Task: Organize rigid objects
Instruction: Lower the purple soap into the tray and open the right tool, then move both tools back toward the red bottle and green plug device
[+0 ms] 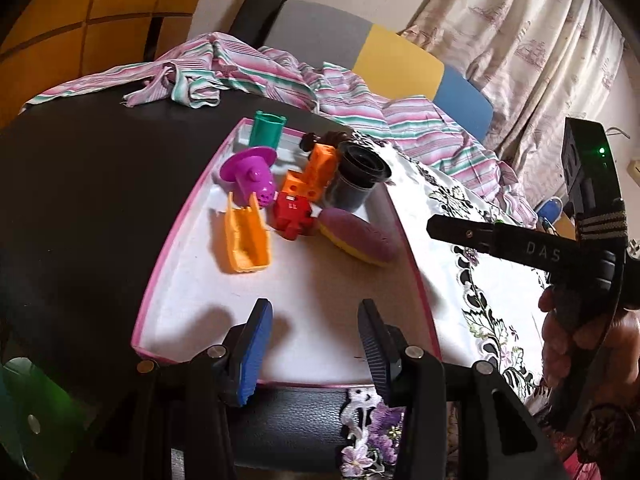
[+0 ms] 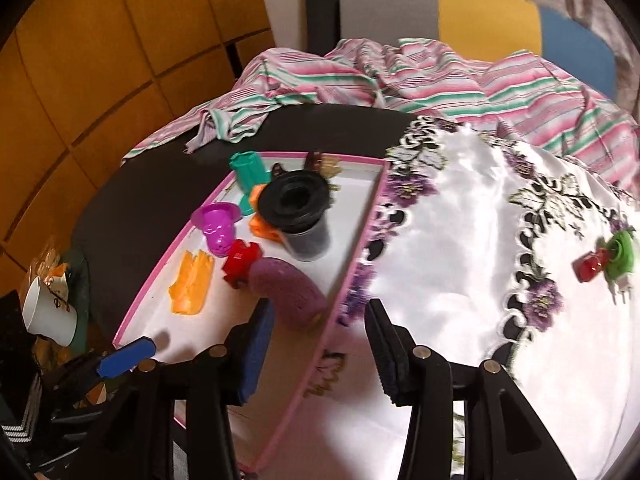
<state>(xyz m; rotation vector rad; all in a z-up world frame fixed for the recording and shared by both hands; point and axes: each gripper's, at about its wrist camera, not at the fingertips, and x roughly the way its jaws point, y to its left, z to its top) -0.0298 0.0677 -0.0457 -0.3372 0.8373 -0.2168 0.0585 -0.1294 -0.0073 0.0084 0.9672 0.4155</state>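
The pink-rimmed tray sits on the dark table, and most of the toys are already in it. Near its far end are a green tube, a purple mushroom-shaped toy, an orange block piece, a black cup and a red block. A bit closer lie an orange scoop and a purple oval toy, which rests just beside the red block. The left gripper hangs over the near, bare part of the tray with its jaws spread and nothing between them. The right gripper is over the tray's right rim, near the purple oval toy, with its jaws spread too and nothing in them. In the left wrist view it shows from the side, held by a hand. To the right of the tray lies a shiny white cloth with purple flowers, and on it, well apart from the tray, sits 1 last toy, a small red and green toy. A striped cloth is bunched up behind. I think a toy is freshly set down and the right gripper is free for a new pick. The next move calls for swinging right across the cloth, lowering the open jaws around the red and green toy, closing on it and carrying it to the tray. The shiny cloth may slide, so a soft touch is best.
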